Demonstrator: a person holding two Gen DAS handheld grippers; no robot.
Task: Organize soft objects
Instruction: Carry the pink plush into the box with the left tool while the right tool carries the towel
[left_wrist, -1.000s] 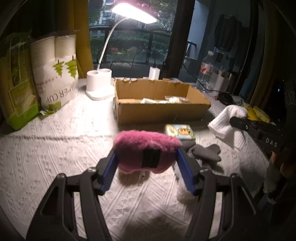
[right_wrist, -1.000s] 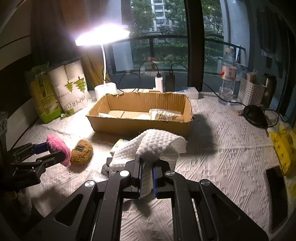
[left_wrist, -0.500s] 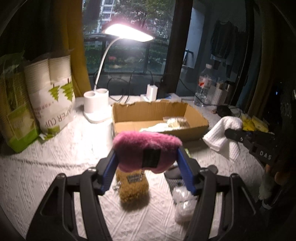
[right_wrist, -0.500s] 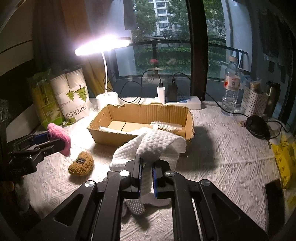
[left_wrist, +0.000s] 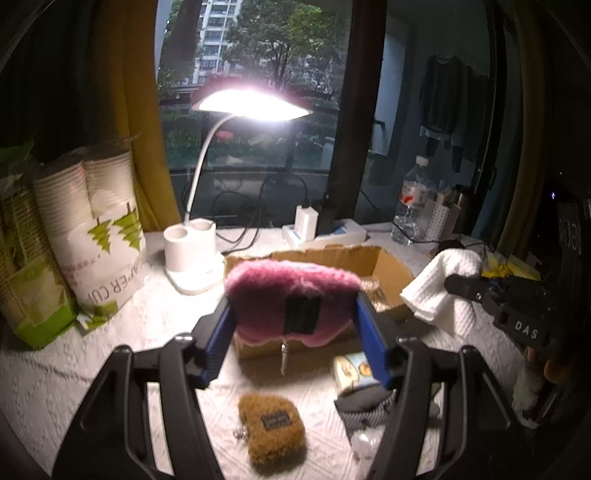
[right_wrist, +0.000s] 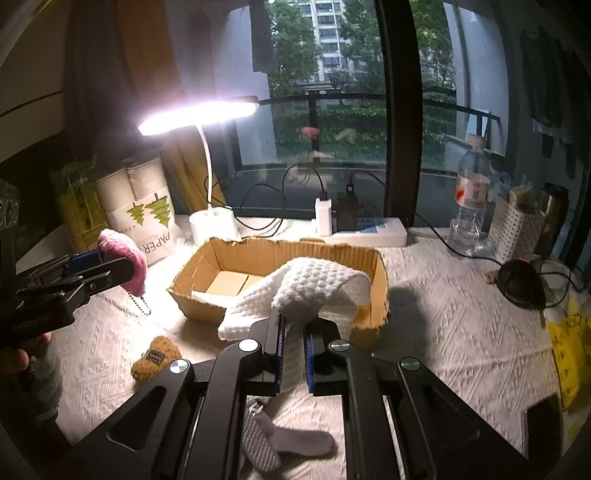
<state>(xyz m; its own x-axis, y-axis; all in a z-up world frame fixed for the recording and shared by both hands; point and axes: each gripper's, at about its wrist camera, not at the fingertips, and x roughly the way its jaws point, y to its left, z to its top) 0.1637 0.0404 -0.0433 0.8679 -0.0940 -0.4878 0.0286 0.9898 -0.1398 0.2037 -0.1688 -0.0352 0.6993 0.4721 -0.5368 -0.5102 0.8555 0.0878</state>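
A pink pouch (left_wrist: 291, 291) is clamped in the left gripper (left_wrist: 293, 325), a white towel (right_wrist: 295, 291) in the right gripper (right_wrist: 293, 354); neither is boxed yet, and a brown pouch (left_wrist: 271, 426) is left below.

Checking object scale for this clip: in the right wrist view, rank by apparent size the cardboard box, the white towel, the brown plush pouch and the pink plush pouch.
1. cardboard box
2. white towel, though it is nearer the camera, so true size is unsure
3. and 4. pink plush pouch and brown plush pouch look alike; the pink one is partly hidden.
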